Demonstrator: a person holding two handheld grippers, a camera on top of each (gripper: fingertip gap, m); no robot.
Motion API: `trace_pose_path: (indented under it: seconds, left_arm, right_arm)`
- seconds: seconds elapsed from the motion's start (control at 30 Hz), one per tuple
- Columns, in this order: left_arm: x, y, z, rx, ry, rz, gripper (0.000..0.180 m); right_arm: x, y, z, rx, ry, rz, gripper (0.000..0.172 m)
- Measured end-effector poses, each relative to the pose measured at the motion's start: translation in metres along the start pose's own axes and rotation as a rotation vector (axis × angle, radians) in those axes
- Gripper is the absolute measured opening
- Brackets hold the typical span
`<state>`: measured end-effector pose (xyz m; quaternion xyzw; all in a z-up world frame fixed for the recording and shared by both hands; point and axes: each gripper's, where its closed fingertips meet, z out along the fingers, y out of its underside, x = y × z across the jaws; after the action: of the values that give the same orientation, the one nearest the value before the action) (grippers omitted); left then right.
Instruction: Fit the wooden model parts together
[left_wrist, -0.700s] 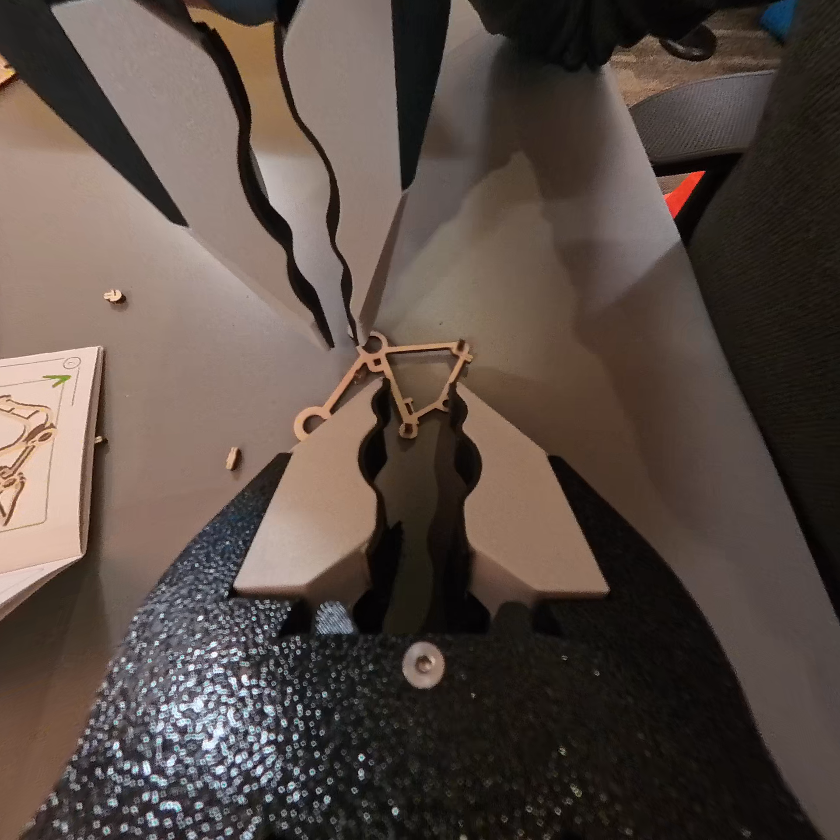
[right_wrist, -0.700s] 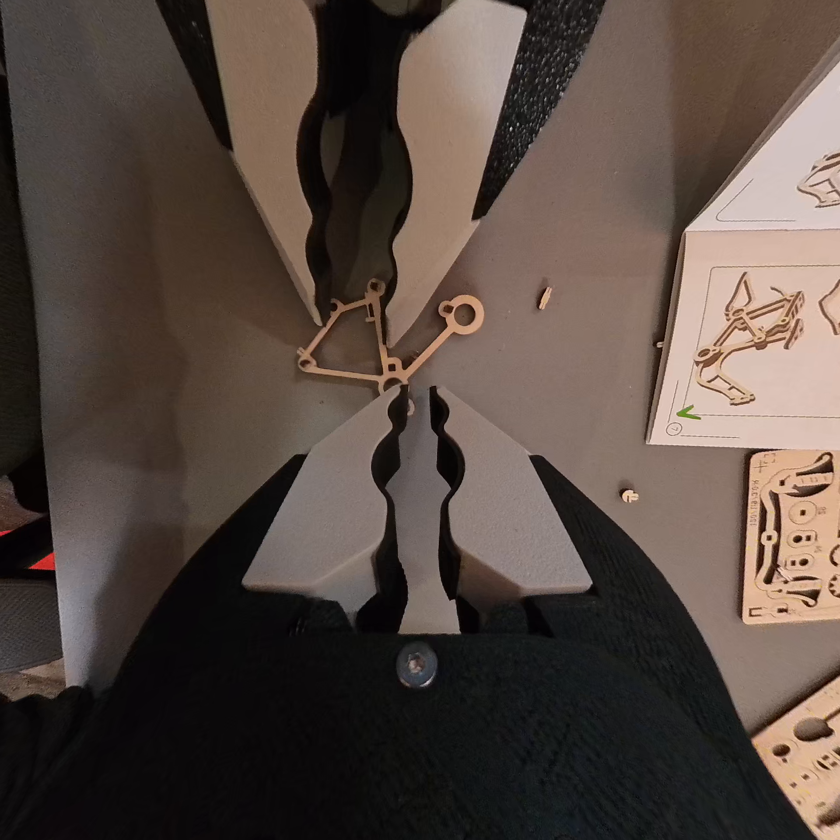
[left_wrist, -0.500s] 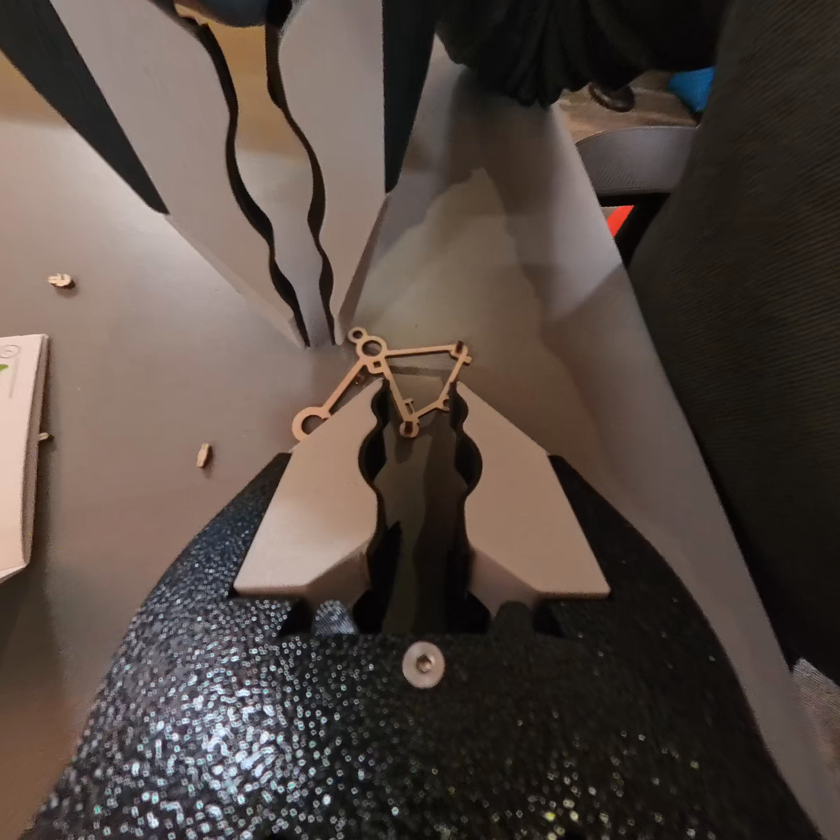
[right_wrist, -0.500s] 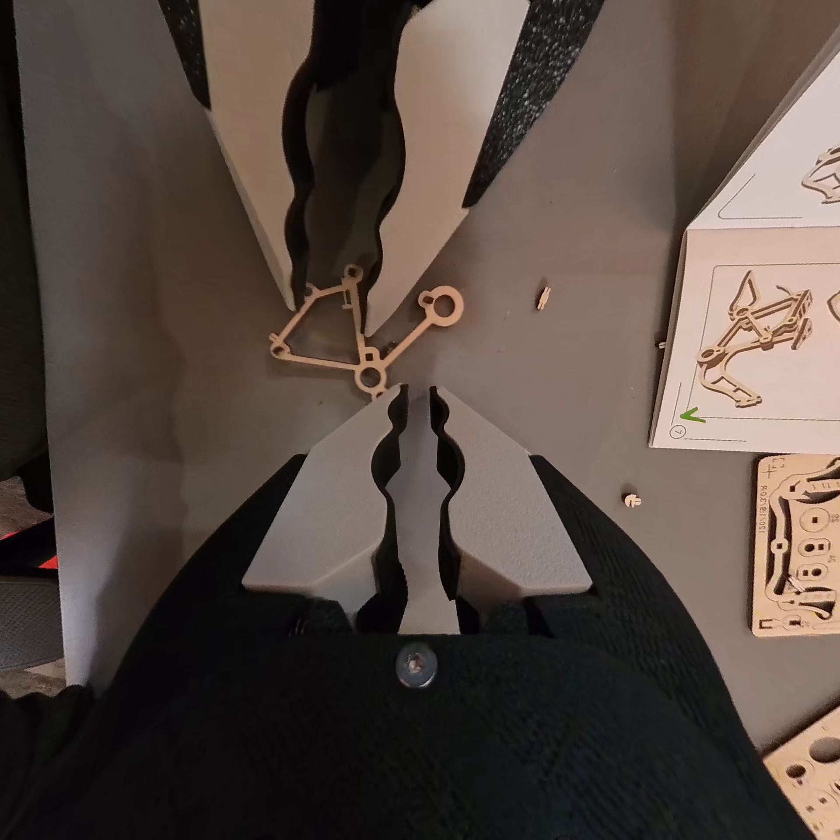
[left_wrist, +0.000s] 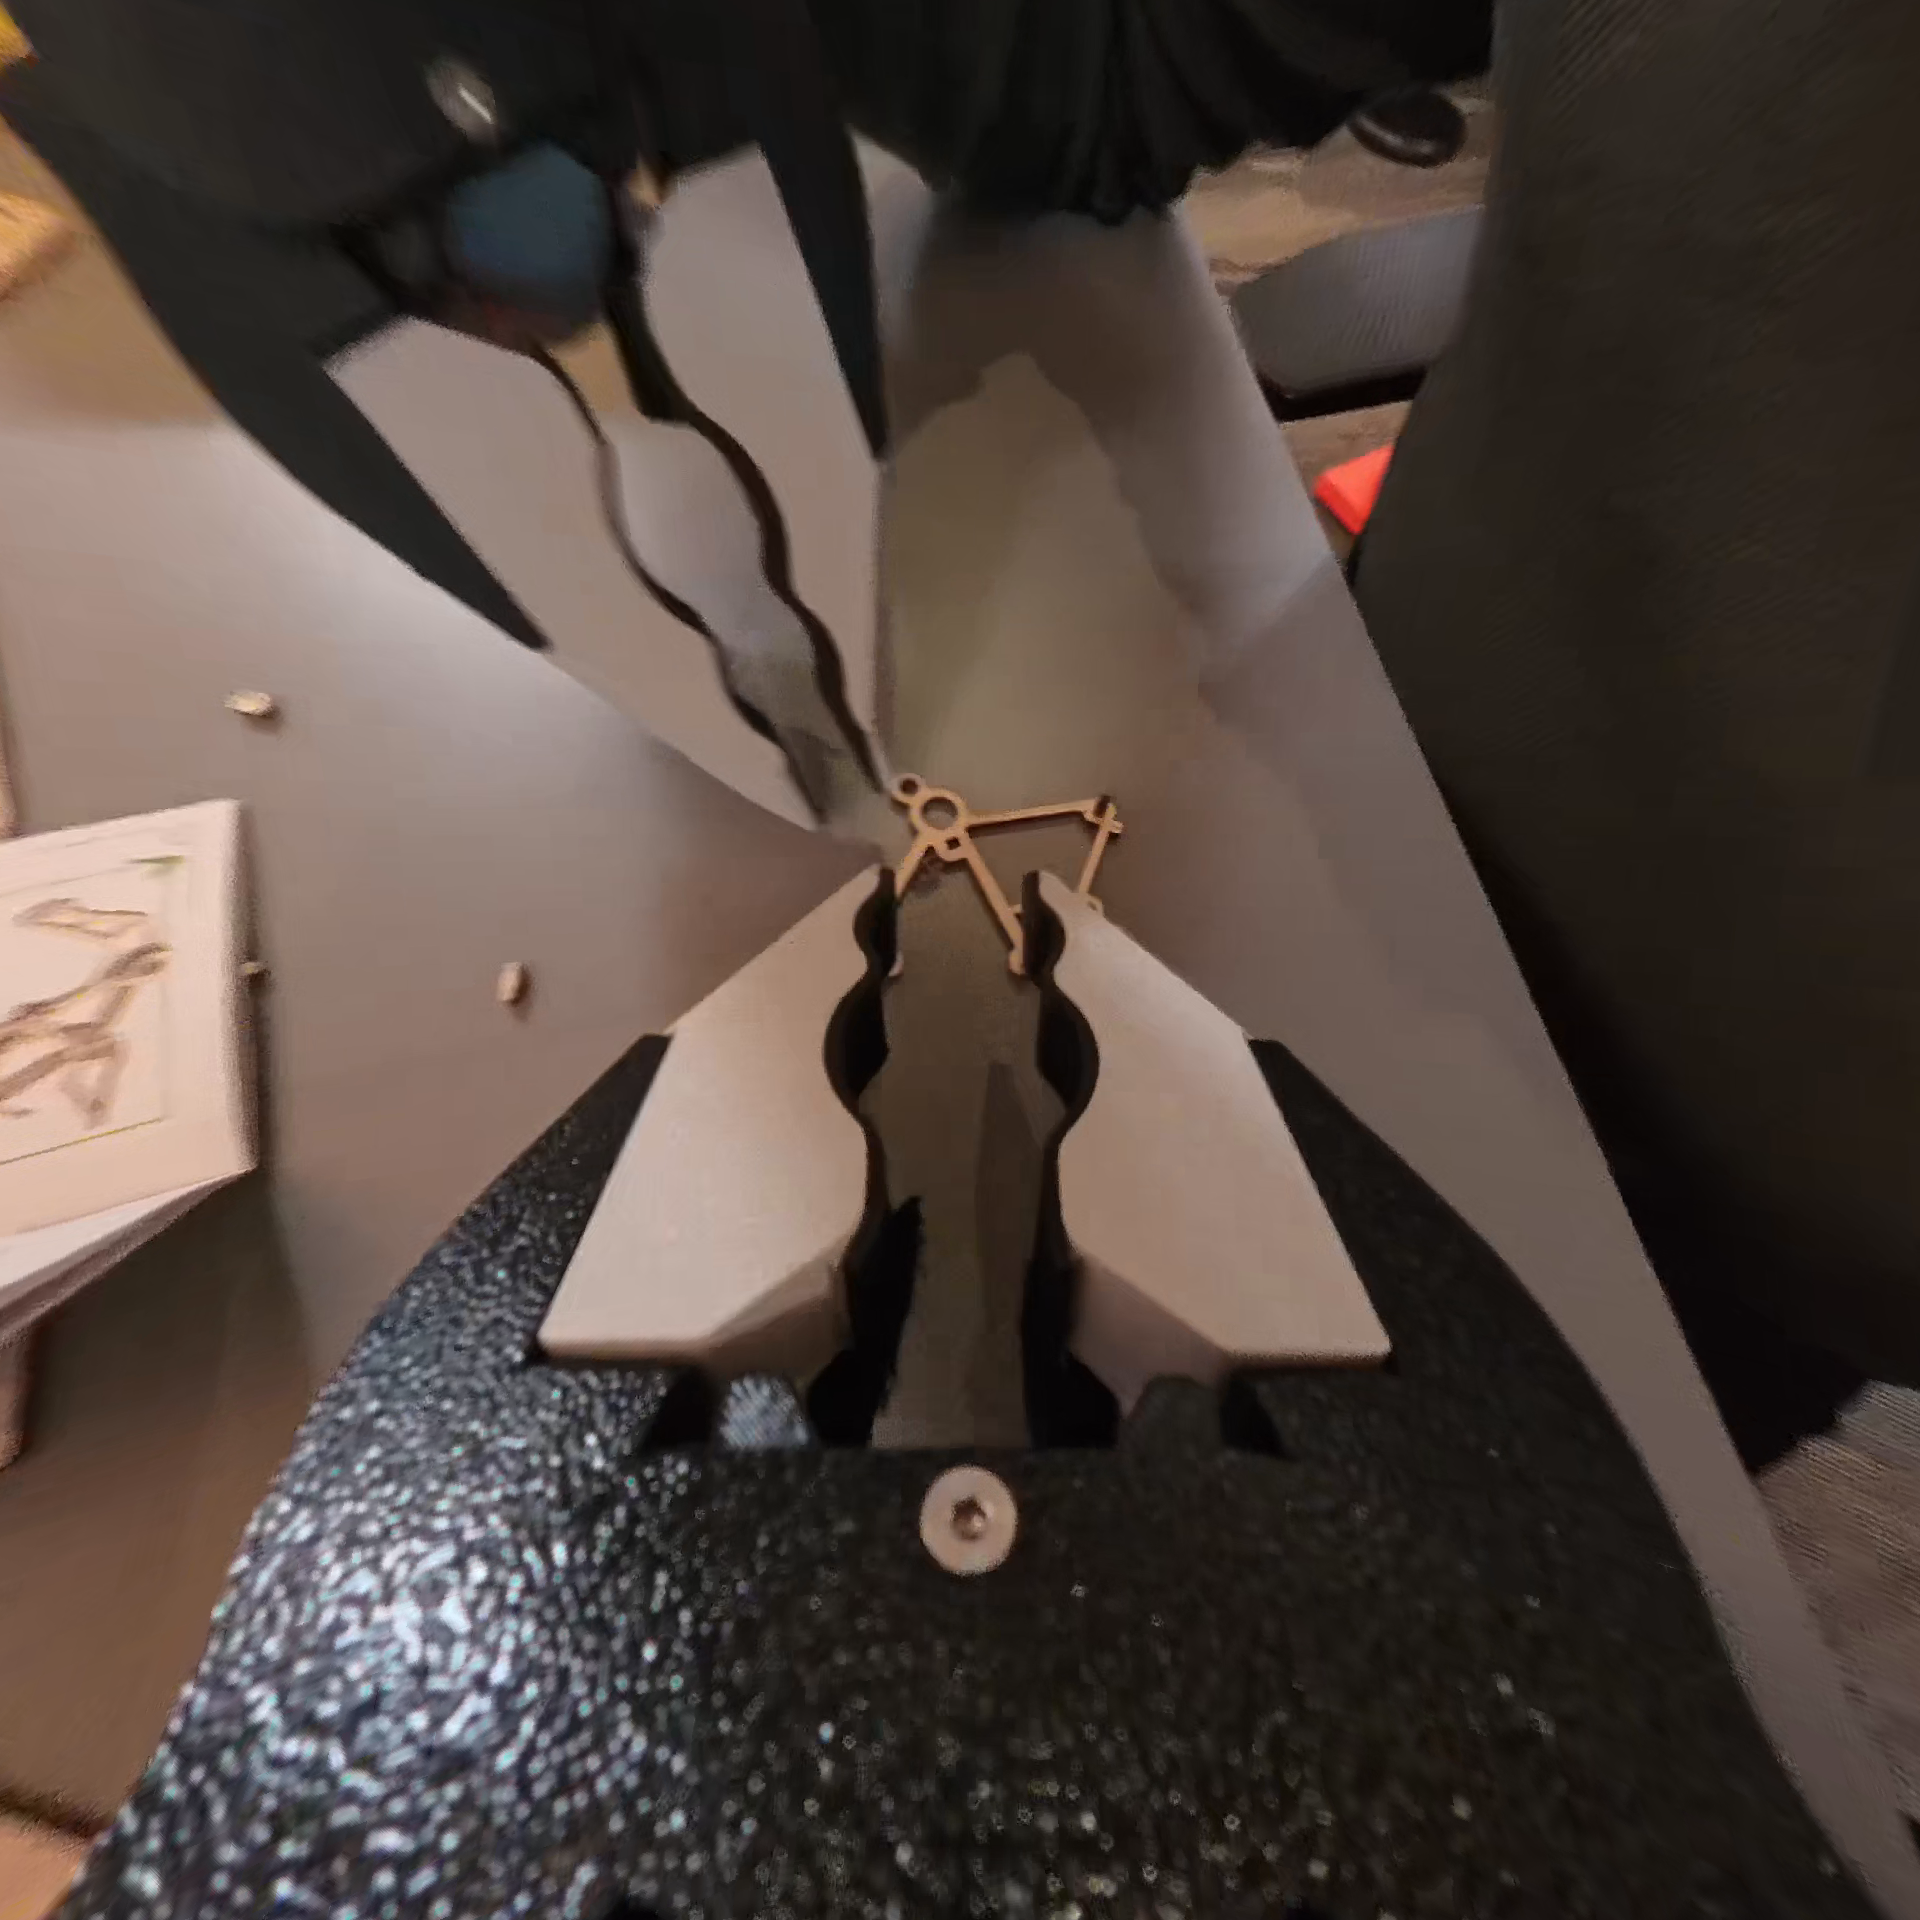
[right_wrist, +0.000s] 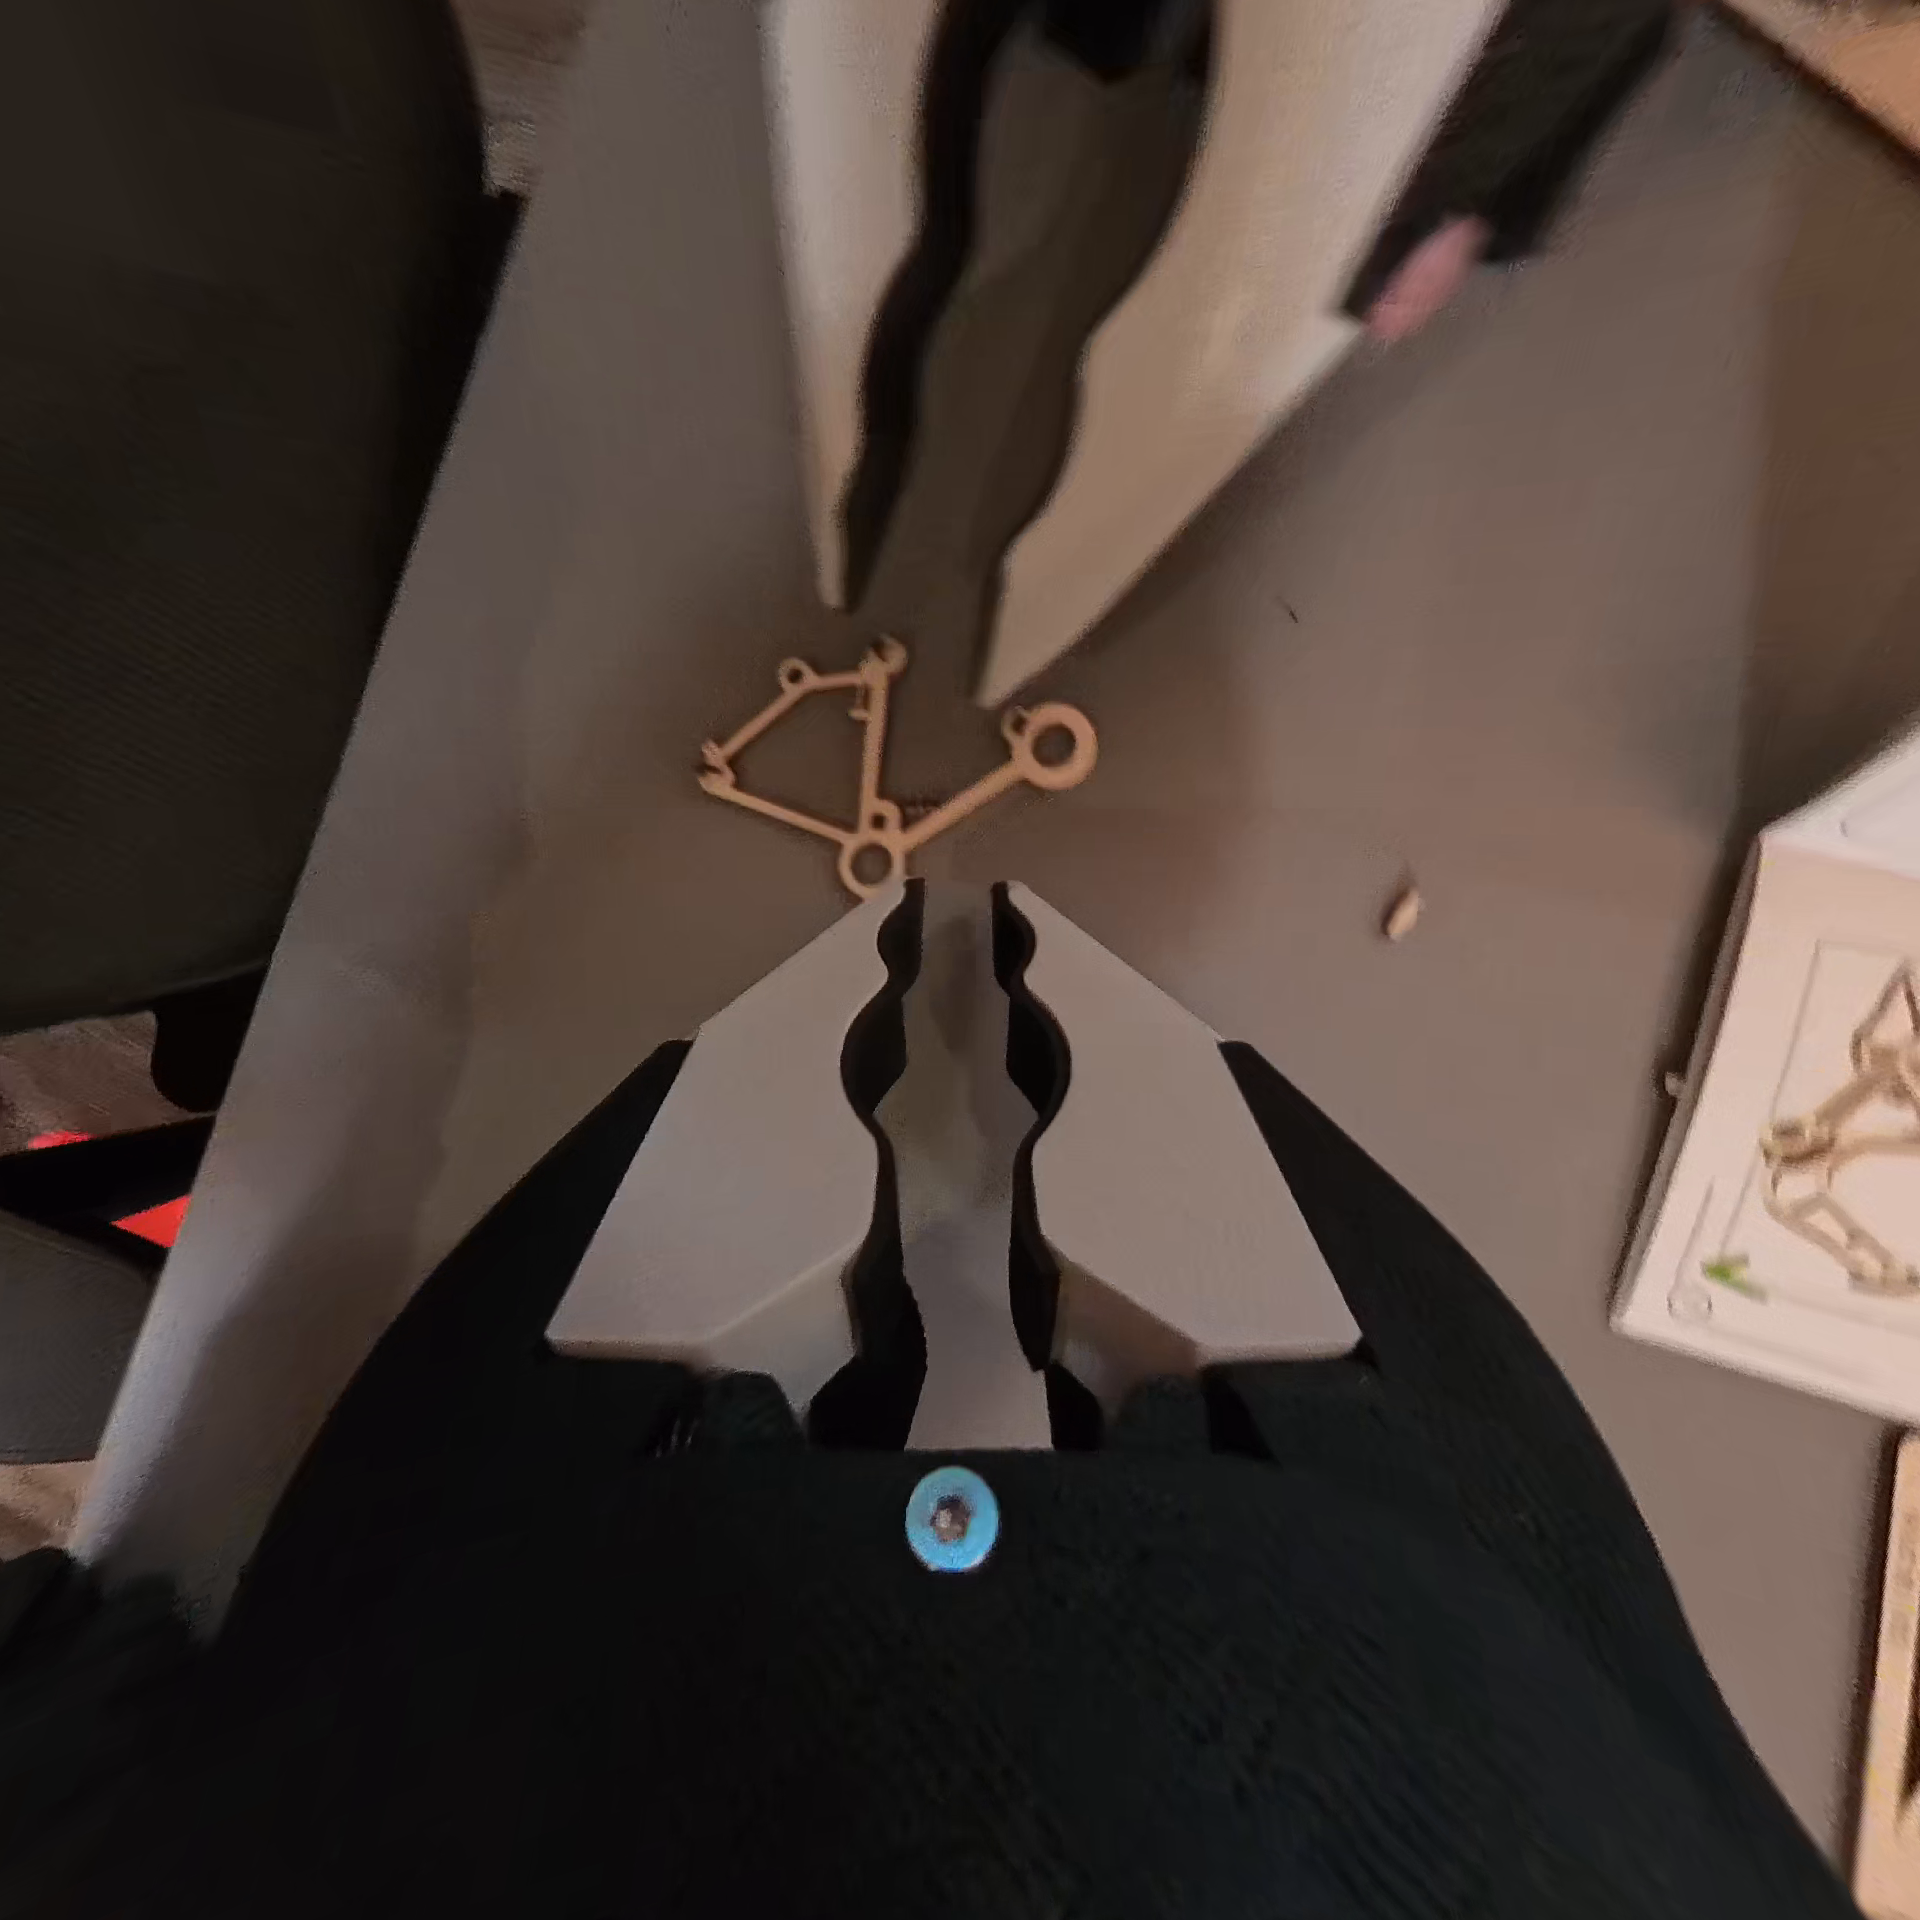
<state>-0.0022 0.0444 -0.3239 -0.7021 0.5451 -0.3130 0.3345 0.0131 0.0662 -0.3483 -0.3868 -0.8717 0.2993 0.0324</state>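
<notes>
A thin wooden frame piece (right_wrist: 873, 769), a triangle of slim bars with a small ring at one corner and a longer arm ending in a larger ring, lies flat on the grey surface (right_wrist: 1455, 623), in the middle of the right wrist view, between the two grippers.

The left gripper (left_wrist: 961, 914) has its fingers (left_wrist: 1049, 925) parted to a moderate gap, with nothing clamped between them. In its own view the tips overlap the near bars of the triangle, while the right wrist view shows those tips (right_wrist: 997, 665) just past the piece and clear of it.

The right gripper (right_wrist: 956, 894) has its fingers (right_wrist: 1013, 909) narrowly parted and bare. Its left fingertip sits just beside the small ring at the frame's near corner; I cannot tell whether it touches.

A small wooden peg (right_wrist: 1401, 914) lies on the surface to the right of centre, well apart from the frame. An open instruction booklet (right_wrist: 1787, 1143) with a drawing of the model rests at the right edge of the right wrist view, and at the left edge of the left wrist view (left_wrist: 114, 1018). Both views are somewhat blurred.
</notes>
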Motion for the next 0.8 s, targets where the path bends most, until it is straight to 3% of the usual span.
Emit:
trace_pose_path:
  seconds: [0.2, 0.8]
  left_arm:
    - [-0.006, -0.008, -0.025, 0.155, -0.13, 0.084, 0.021]
    - [-0.005, 0.003, -0.013, 0.129, -0.096, 0.051, 0.025]
  right_arm:
    - [-0.006, -0.011, 0.009, 0.035, -0.003, -0.094, 0.008]
    - [-0.006, -0.01, 0.016, 0.009, 0.013, -0.132, 0.002]
